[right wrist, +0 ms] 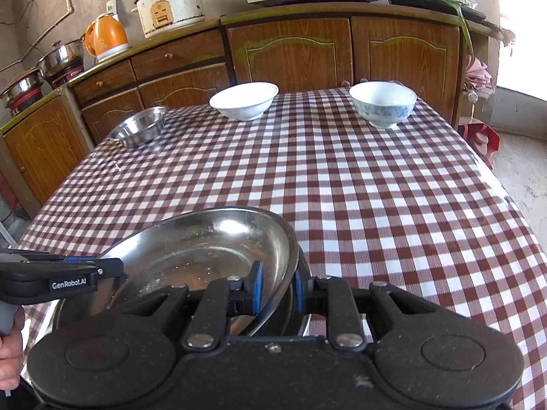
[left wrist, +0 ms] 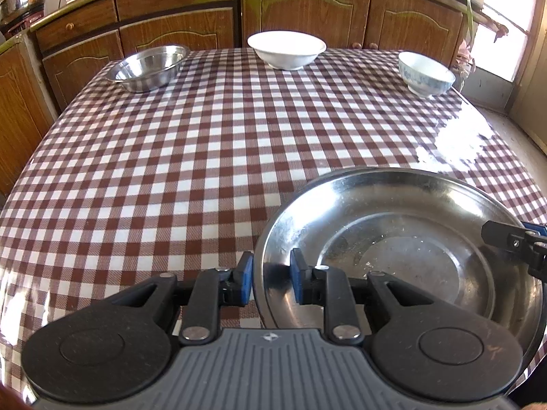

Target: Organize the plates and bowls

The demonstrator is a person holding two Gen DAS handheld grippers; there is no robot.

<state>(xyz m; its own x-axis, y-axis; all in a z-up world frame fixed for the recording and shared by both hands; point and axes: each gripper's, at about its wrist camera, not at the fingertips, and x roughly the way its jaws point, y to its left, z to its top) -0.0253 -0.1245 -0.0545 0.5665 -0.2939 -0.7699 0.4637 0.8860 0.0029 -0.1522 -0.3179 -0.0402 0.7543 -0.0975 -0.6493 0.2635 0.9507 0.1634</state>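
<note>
A large shallow steel plate (left wrist: 410, 239) (right wrist: 205, 246) is at the near edge of the checked table, held by its rim from two sides. My left gripper (left wrist: 271, 273) is shut on the plate's left rim, one blue pad outside and one inside. My right gripper (right wrist: 277, 283) is shut on the opposite rim in the same way, and its tip shows in the left wrist view (left wrist: 512, 242). The left gripper (right wrist: 85, 273) also shows in the right wrist view. I cannot tell whether the plate touches the cloth. At the far edge stand a steel bowl (left wrist: 150, 68) (right wrist: 140, 126), a white bowl (left wrist: 287, 49) (right wrist: 244, 100) and a blue-patterned bowl (left wrist: 425, 73) (right wrist: 383, 102).
The red-and-white checked tablecloth (left wrist: 205, 171) (right wrist: 376, 205) covers the whole table. Wooden cabinets (right wrist: 290, 54) stand behind it, with a rice cooker (right wrist: 171, 7), an orange kettle (right wrist: 106, 37), pots and a microwave on the counter. A person's hand (right wrist: 10, 352) shows at the lower left.
</note>
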